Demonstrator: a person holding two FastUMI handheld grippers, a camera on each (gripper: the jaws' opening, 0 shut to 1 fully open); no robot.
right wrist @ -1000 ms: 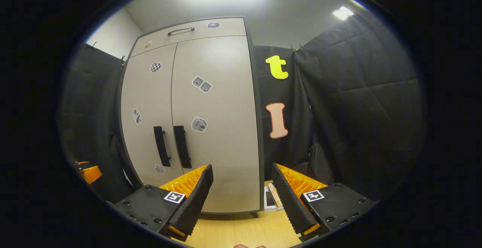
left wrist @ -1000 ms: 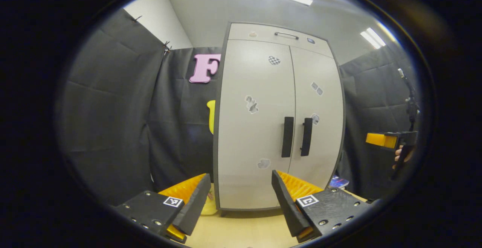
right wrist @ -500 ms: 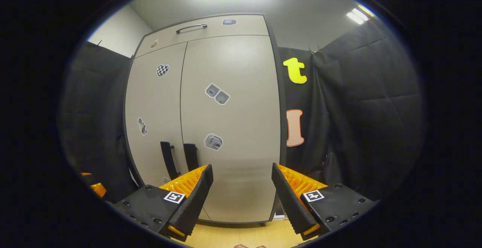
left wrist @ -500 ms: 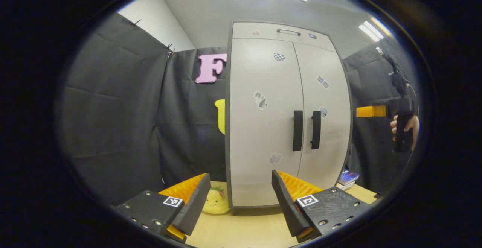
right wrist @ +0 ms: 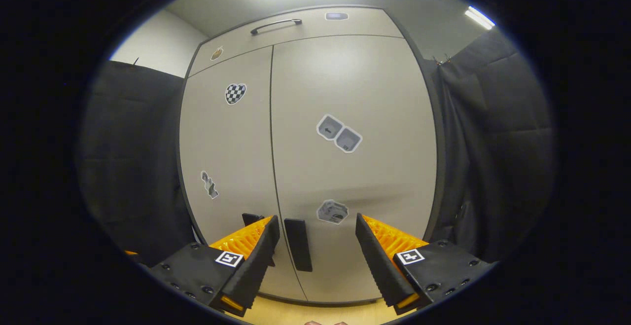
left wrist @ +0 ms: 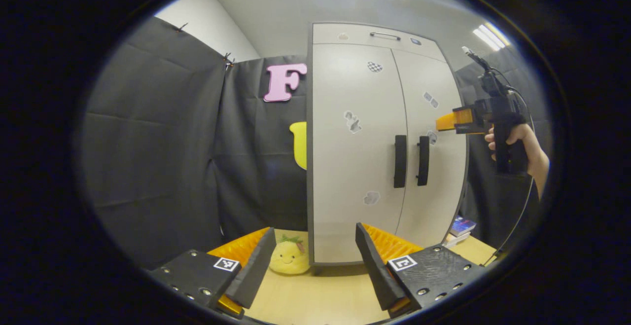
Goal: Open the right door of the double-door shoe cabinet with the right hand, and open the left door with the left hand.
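Note:
The pale shoe cabinet (left wrist: 355, 187) stands with both doors closed. In the left gripper view its left door handle (left wrist: 400, 161) and right door handle (left wrist: 422, 161) are dark vertical bars side by side. My left gripper (left wrist: 315, 261) is open, low and well short of the cabinet. A hand (left wrist: 512, 137) holds my right gripper (left wrist: 440, 124) near the right door, above handle height. In the right gripper view my right gripper (right wrist: 318, 256) is open and close to the right door (right wrist: 355, 83). The right door handle (right wrist: 298, 243) shows between its fingers, not gripped. The left door handle (right wrist: 251, 218) peeks out behind one finger.
A yellow plush toy (left wrist: 289, 258) sits on the wooden floor (left wrist: 320, 295) at the cabinet's left foot. Some books (left wrist: 461, 226) lie at its right foot. A drawer with a bar handle (right wrist: 276, 23) tops the cabinet. Black cloth walls stand on both sides.
My right gripper has risen and closed in on the right door, whose handle now lies between its fingers. In the left gripper view the cabinet has slid rightward and the plush toy has appeared.

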